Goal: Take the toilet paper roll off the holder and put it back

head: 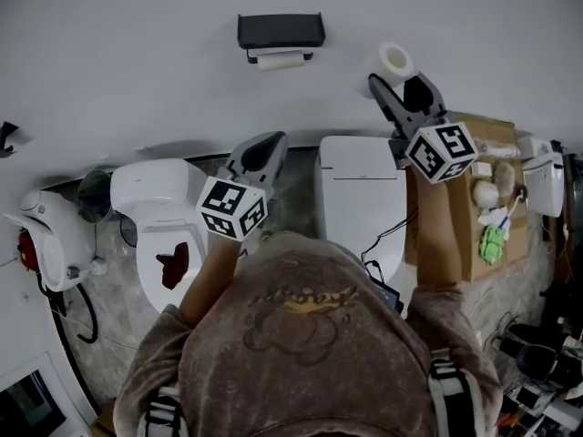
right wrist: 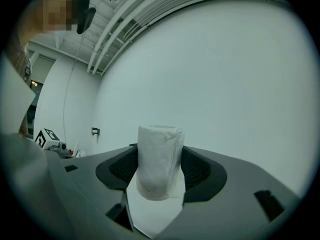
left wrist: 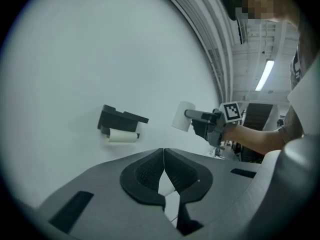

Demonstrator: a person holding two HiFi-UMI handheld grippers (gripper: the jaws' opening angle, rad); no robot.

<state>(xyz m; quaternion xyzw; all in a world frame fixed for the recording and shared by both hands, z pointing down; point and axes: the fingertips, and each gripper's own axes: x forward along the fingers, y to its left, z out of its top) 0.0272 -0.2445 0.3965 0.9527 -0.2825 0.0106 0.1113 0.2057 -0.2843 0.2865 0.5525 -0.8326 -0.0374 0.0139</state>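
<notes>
A black toilet paper holder (head: 281,31) hangs on the white wall with a white roll (head: 281,60) under its shelf; the left gripper view shows the holder (left wrist: 120,120) and that roll (left wrist: 122,136) too. My right gripper (head: 401,78) is up near the wall, right of the holder, shut on a second toilet paper roll (head: 396,60). In the right gripper view that roll (right wrist: 159,159) stands upright, squeezed between the pads (right wrist: 197,171). My left gripper (head: 267,144) is lower, below the holder, shut with nothing in it (left wrist: 163,156). From the left gripper view, the right gripper's roll (left wrist: 182,116) is apart from the holder.
Below the wall stand a toilet with an open seat (head: 159,217) and another with a closed lid (head: 360,189). A cardboard box (head: 460,226) holding small items is at the right. A white fixture (head: 50,235) is at the far left; a small wall hook (head: 9,139) is above it.
</notes>
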